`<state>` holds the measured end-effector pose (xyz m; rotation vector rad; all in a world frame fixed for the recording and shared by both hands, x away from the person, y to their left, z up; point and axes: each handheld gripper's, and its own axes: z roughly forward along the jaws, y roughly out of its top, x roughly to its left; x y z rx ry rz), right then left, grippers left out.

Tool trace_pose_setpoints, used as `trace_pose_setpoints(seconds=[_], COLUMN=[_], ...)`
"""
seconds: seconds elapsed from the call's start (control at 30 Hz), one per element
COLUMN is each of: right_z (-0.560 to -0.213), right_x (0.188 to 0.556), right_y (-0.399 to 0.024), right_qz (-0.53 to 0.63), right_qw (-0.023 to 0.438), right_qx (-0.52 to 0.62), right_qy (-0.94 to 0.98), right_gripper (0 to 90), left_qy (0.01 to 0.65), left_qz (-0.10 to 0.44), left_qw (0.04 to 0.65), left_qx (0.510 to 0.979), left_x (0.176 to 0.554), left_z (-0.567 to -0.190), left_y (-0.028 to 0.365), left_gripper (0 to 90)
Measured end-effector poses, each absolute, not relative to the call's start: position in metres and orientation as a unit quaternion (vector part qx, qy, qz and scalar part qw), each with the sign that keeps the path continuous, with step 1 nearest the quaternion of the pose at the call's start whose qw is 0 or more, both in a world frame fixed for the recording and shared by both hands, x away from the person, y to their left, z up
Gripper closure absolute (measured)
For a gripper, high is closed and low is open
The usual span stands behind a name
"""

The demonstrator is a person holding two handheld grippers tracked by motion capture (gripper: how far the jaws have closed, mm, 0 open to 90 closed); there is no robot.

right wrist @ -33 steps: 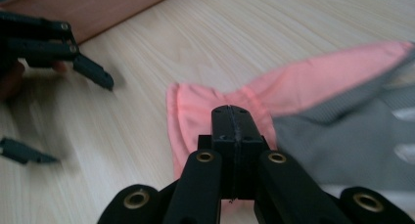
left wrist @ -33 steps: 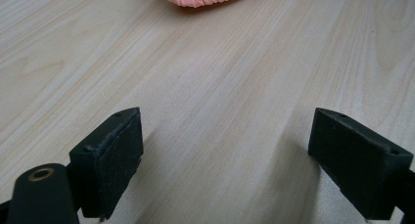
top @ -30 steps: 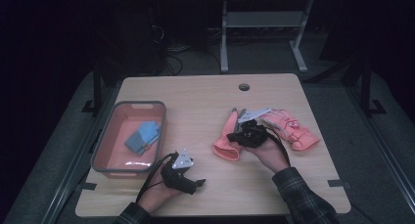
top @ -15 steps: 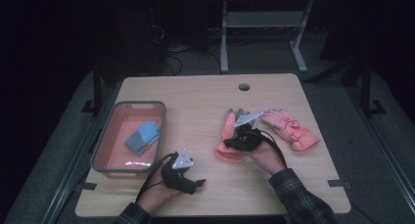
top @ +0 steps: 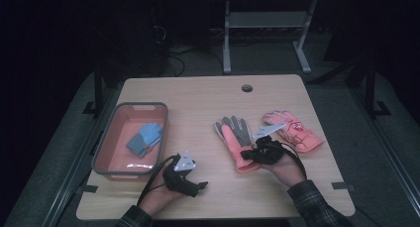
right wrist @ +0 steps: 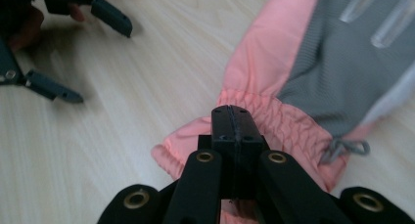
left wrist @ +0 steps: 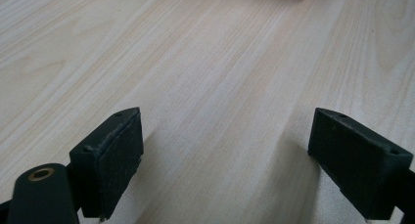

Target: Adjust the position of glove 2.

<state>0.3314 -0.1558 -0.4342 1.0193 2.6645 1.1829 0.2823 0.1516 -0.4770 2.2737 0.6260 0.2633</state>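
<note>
Nearest the person, the left tool [top: 190, 182] rests low over the bare desk [top: 198, 93] beside the tray, its jaws spread wide with nothing between them — parked, by the look of it, while the other hand does the work. The right tool [top: 246, 154] sits at the cuff of the pink-and-grey glove [top: 234, 138], jaws clenched together; in the right gripper view the closed tips [right wrist: 234, 128] lie right over the gathered elastic cuff, though whether any fabric is pinched between them I cannot tell. Gripping at the cuff would make sense: it is the firmest hem to drag or lift a limp glove by.

That glove lies palm-up near the middle of the desk, fingers pointing away from the person. Just beyond and to its right lies a second pink glove [top: 294, 132], close by it.

To the left, the grey-rimmed pink tray [top: 106, 150] holds a folded blue cloth item [top: 144, 139] — likely where the gloves are bound.
</note>
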Motion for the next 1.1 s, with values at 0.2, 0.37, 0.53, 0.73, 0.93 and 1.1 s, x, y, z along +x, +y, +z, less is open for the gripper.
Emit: trace_pose_setpoints(seconds=[0.2, 0.37, 0.53, 0.73, 0.93, 1.1], right_z=[-0.433, -0.425, -0.42, -0.429, -0.437, -0.439], right_x=[0.316, 0.316, 0.337, 0.358, 0.357, 0.344], right_y=[-0.17, -0.172, -0.165, -0.151, -0.145, -0.145], right_qz=[0.378, 0.382, 0.378, 0.354, 0.333, 0.328], right_qw=[0.026, 0.039, 0.061, 0.069, 0.062, 0.051], right_qx=[0.328, 0.332, 0.336, 0.337, 0.323, 0.304], right_qy=[0.865, 0.861, 0.86, 0.869, 0.884, 0.893], right_gripper=[90.0, 90.0, 90.0, 90.0, 90.0, 90.0], left_qy=[0.244, 0.245, 0.247, 0.246, 0.246, 0.247], left_qz=[0.103, 0.103, 0.101, 0.102, 0.101, 0.101], left_qw=[0.374, 0.375, 0.375, 0.375, 0.375, 0.375], left_qx=[0.889, 0.888, 0.888, 0.888, 0.888, 0.888], left_x=[0.282, 0.282, 0.282, 0.282, 0.282, 0.282], left_z=[-0.477, -0.477, -0.477, -0.477, -0.477, -0.477], left_y=[0.152, 0.151, 0.151, 0.151, 0.151, 0.151], left_gripper=[12.4, 12.5, 12.4, 12.4, 12.4, 12.4])
